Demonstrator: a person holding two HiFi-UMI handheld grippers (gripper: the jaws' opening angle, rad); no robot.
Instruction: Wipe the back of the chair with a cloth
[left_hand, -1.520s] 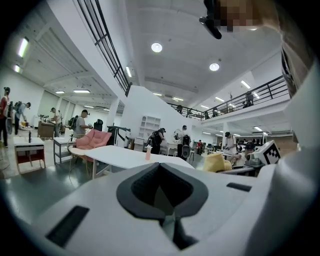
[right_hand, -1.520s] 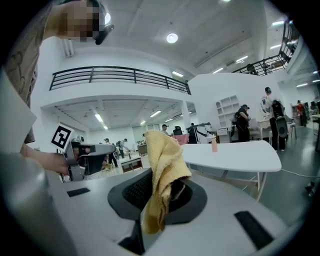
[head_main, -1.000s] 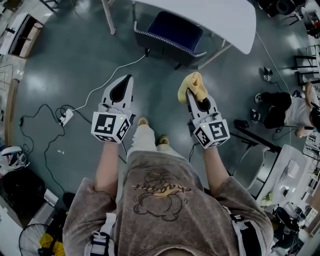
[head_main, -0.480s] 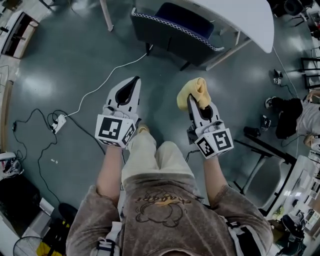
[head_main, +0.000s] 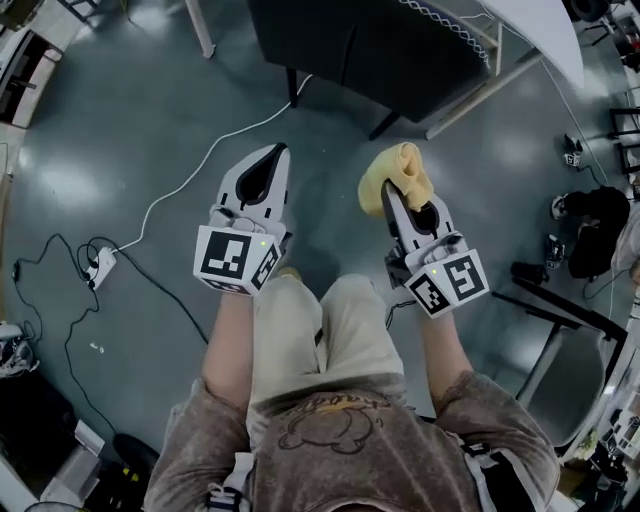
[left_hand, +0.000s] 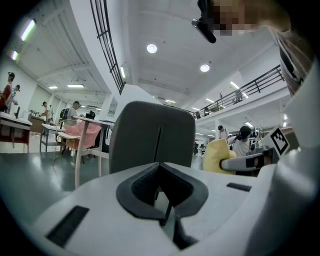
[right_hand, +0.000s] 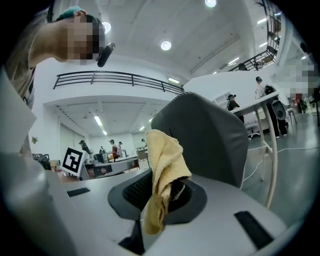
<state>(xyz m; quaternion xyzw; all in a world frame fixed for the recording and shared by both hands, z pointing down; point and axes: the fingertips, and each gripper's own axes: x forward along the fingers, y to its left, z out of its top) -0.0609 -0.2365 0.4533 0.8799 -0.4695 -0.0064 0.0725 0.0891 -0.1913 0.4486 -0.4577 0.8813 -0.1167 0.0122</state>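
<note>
Grey floor (head_main: 120, 130) below; facing the dark grey padded chair (head_main: 390, 55), right claw (head_main: 393, 192) pinches a crumpled yellow cloth (head_main: 402, 168), left claw (head_main: 279, 152) pressed together.

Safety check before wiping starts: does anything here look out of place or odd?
A power strip and dark cables lie loose left of the person; a white cable runs toward the chair. Possible trip hazard.

chair (head_main: 370, 50) ahead, under table (head_main: 545, 30) | cloth (head_main: 397, 172) in right tool (head_main: 398, 192) | left tool (head_main: 274, 152) beside it, apart
</note>
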